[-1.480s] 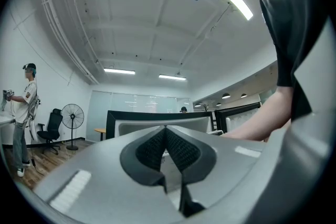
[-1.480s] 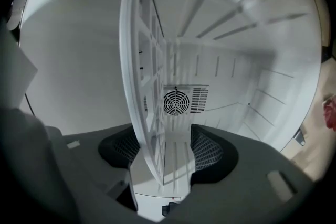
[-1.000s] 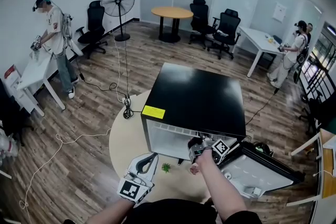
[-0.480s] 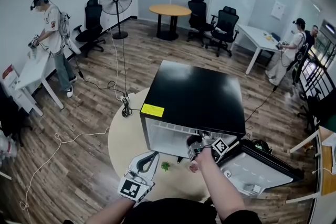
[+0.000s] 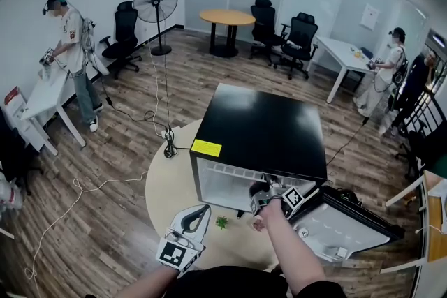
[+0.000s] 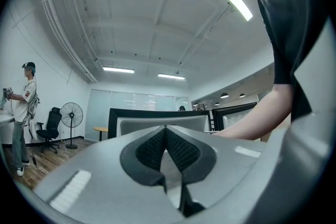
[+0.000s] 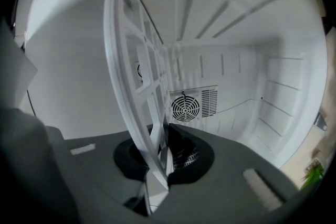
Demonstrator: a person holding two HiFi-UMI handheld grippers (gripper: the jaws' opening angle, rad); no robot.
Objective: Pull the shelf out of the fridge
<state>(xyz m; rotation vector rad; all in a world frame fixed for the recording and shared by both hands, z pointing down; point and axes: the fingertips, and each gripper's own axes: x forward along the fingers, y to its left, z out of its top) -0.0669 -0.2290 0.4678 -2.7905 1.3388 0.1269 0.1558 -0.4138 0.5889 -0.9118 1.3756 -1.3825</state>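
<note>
A small black fridge (image 5: pixel 264 129) stands on a round table, its door (image 5: pixel 349 223) swung open to the right. My right gripper (image 5: pixel 260 197) reaches into the fridge's open front. In the right gripper view the white grid shelf (image 7: pixel 137 76) runs edge-on from the jaws into the white interior, and my right gripper (image 7: pixel 157 152) is shut on its front edge. My left gripper (image 5: pixel 190 222) hangs low at the front left over the table, away from the fridge. Its jaws (image 6: pixel 165 144) are shut with nothing between them.
A small green plant piece (image 5: pixel 221 222) lies on the round table (image 5: pixel 167 185) in front of the fridge. A fan grille (image 7: pixel 185 107) sits on the fridge's back wall. A standing fan (image 5: pixel 156 3), office chairs, desks and several people are around the room. Cables trail on the floor.
My right gripper has closed on the shelf's front edge at the fridge opening. The left gripper has barely moved. People at the far right have shifted.
</note>
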